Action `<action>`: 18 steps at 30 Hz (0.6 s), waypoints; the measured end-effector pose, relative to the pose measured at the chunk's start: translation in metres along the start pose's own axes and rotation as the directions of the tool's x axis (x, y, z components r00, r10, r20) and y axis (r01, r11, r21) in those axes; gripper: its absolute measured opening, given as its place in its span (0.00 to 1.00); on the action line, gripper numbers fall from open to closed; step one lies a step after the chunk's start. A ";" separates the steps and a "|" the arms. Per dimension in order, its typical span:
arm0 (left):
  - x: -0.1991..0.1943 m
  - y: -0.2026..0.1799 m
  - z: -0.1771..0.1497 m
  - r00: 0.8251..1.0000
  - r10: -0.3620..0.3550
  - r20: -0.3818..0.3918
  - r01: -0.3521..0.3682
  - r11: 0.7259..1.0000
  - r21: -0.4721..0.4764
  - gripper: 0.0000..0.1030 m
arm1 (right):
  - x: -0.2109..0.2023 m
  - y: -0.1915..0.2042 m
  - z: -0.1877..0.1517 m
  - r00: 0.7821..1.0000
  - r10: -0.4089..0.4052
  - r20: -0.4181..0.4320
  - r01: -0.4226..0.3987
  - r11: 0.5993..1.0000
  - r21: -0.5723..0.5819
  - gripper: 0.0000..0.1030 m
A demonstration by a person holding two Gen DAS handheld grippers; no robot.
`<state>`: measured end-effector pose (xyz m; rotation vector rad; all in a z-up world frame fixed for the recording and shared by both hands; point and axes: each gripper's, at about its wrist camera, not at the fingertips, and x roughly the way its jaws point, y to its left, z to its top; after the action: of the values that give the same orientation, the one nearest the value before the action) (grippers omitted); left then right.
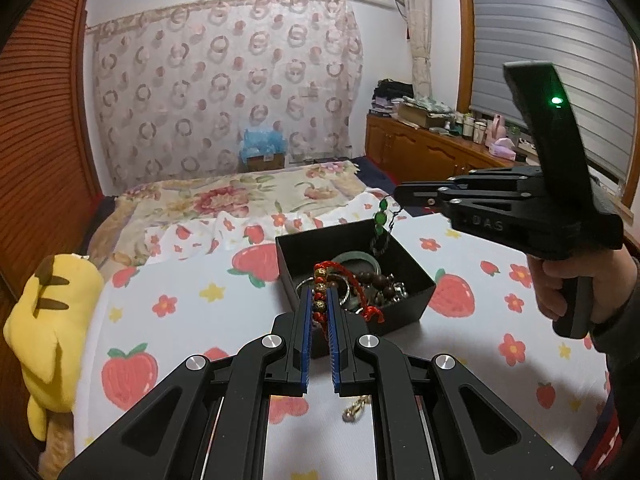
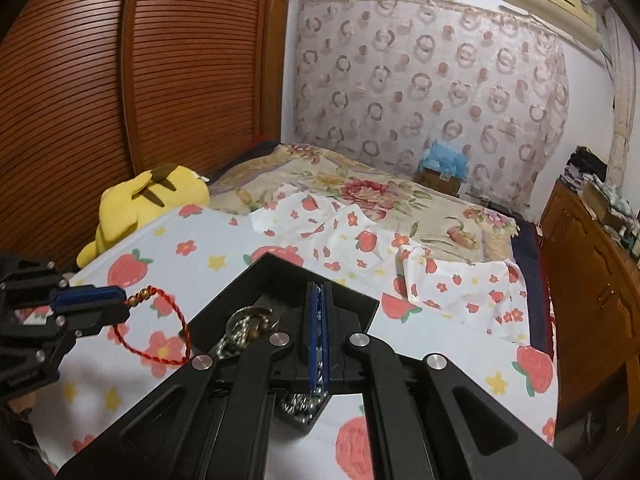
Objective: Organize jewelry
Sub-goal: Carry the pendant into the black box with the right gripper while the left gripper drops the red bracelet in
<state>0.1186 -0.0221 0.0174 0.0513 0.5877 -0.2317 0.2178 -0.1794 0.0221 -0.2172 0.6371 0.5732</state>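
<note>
Claws each pinch one piece above one box

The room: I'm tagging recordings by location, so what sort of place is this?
Most likely a home bedroom. The black box of jewelry sits on a bed with a strawberry-print sheet, a yellow plush toy lies beside it, and a slatted wooden wardrobe stands alongside.

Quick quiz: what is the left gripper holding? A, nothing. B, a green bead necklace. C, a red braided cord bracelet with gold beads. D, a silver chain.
C: the left gripper is shut on the red cord bracelet, its gold beads pinched between the blue pads above the black box.
</note>
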 end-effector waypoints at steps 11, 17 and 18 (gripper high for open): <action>0.026 -0.004 0.015 1.000 0.019 -0.021 -0.018 0.999 0.032 0.06 | 0.012 -0.011 0.001 1.000 0.021 0.003 -0.021 0.997 0.075 0.06; 0.042 -0.005 0.021 1.000 0.011 -0.029 -0.010 0.999 0.031 0.06 | -0.002 -0.014 -0.020 1.000 0.017 -0.001 -0.017 0.998 0.066 0.06; 0.045 -0.006 0.023 0.999 0.006 -0.032 -0.005 1.000 0.031 0.06 | -0.004 -0.014 -0.025 1.000 0.019 -0.001 -0.019 0.998 0.062 0.06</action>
<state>0.1662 -0.0397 0.0114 0.0866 0.6158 -0.2350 0.2106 -0.2019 0.0058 -0.1535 0.6586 0.5706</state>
